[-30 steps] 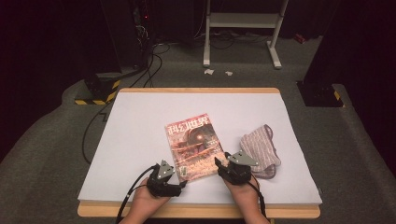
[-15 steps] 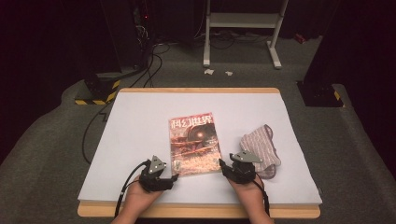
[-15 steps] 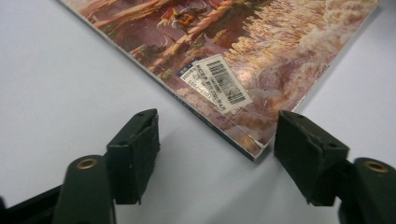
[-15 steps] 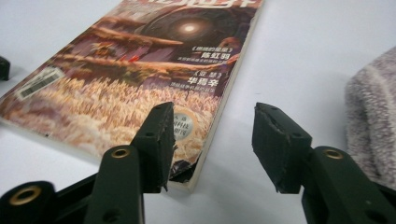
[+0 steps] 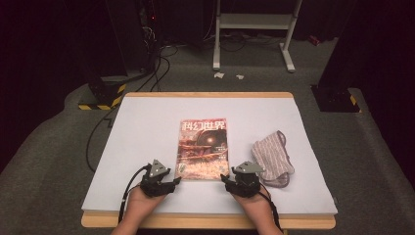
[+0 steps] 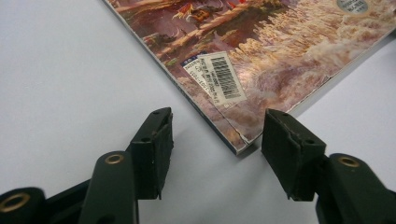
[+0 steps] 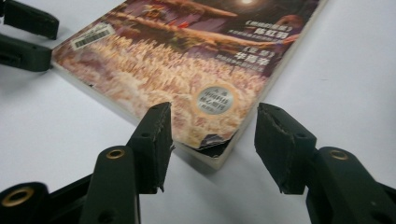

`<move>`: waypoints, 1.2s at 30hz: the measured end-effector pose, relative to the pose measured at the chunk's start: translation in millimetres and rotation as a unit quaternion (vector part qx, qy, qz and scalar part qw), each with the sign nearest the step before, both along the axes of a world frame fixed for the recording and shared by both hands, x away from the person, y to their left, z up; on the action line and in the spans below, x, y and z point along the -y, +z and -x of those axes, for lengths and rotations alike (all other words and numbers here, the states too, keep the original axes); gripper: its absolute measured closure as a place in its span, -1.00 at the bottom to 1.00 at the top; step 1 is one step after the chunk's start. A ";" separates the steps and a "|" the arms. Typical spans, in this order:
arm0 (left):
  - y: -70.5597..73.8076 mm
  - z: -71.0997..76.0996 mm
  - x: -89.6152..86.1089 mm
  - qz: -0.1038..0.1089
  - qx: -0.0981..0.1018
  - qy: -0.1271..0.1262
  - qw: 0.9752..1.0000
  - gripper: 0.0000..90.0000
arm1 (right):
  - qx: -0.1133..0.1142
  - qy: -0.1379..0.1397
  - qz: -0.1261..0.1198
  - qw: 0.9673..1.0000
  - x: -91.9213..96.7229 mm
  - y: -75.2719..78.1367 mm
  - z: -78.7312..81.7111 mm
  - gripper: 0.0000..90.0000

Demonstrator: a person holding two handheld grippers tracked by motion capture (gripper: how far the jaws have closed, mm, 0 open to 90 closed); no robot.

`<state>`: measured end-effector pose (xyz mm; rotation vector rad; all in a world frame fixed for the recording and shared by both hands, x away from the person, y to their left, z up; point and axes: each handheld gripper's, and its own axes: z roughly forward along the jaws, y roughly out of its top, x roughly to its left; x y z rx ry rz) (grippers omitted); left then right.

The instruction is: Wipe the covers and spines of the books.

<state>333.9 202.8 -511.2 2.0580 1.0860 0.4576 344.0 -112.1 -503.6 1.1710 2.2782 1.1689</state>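
Note:
A magazine (image 5: 203, 148) with a reddish cover and Chinese title lies flat in the middle of the white table (image 5: 147, 127). My left gripper (image 5: 172, 182) is at its near left corner, open, jaws straddling that corner (image 6: 236, 144) without touching it. A barcode sticker (image 6: 219, 77) sits just above the corner. My right gripper (image 5: 224, 178) stands open at the near right corner (image 7: 212, 154), whose cover curls up slightly. The left gripper's fingers (image 7: 28, 35) show at the far corner in the right gripper view.
A striped, folded cloth (image 5: 272, 158) lies right of the magazine, close beside my right hand. The table's wooden front edge (image 5: 205, 221) runs just under both hands. Cables (image 5: 98, 132) trail off the table's left side.
Both grippers have drawn back toward the near edge and spread apart to the magazine's two near corners. The magazine has turned slightly and now lies squarer to the table.

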 end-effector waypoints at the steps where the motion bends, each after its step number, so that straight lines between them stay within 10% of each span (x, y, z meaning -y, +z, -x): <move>1: -0.1 -0.1 -0.1 0.001 0.000 0.000 1.000 -0.02 | -0.003 0.002 0.001 1.000 -1.4 -0.5 0.2 0.01; 21: -0.8 -0.4 8.4 0.009 0.007 -0.016 1.000 0.33 | -0.018 -0.003 0.040 0.999 -10.1 -6.3 -6.1 0.06; 31: 0.8 -0.8 7.4 0.008 0.016 -0.009 1.000 0.27 | -0.015 -0.002 0.035 0.999 -10.2 -5.8 -7.6 0.05; 36: 10.3 2.8 -6.0 0.041 0.046 -0.006 0.998 0.05 | 0.013 -0.004 0.020 1.000 -6.1 1.6 -1.2 0.01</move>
